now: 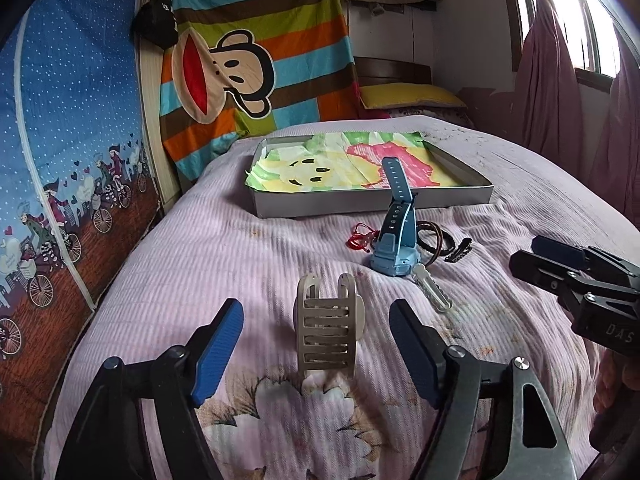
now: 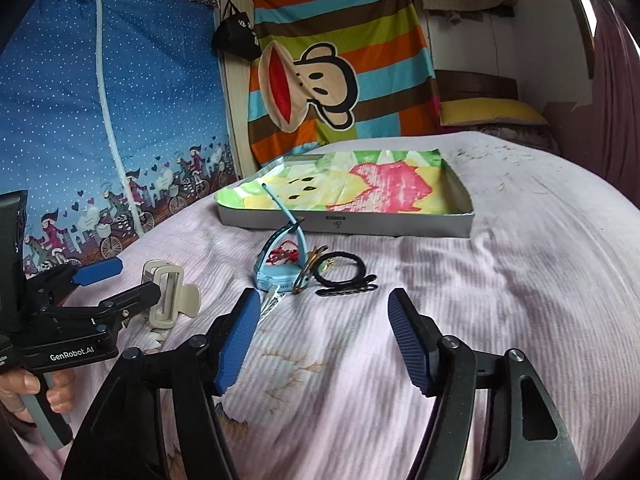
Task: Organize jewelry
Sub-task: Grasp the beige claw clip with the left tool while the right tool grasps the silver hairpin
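1. Jewelry lies loose on the bed [image 1: 224, 240], bunched just in front of the shallow box [image 1: 372, 200]. That placing suggests the box, lined with a bright printed cloth, is meant to receive it.
2. In the cluster are a blue watch [image 1: 394, 240] with its strap standing up, a red cord [image 1: 360, 238], brown bands [image 1: 430, 236], a black hair tie [image 2: 340, 268] and a black clip [image 2: 348, 289], all touching or overlapping.
3. Set apart from them, nearer the cameras, is a beige hair claw clip [image 1: 326, 332].
4. The left claw [image 1: 316, 348] stands partly open with the beige clip between its pads; neither pad presses on it, so nothing is held. Straddling it this way looks like preparation for a pinch.
5. The right claw [image 2: 322, 344] is also partly open and empty, over bare bedding short of the cluster, probably lined up toward the watch or clear clip [image 2: 272, 300].
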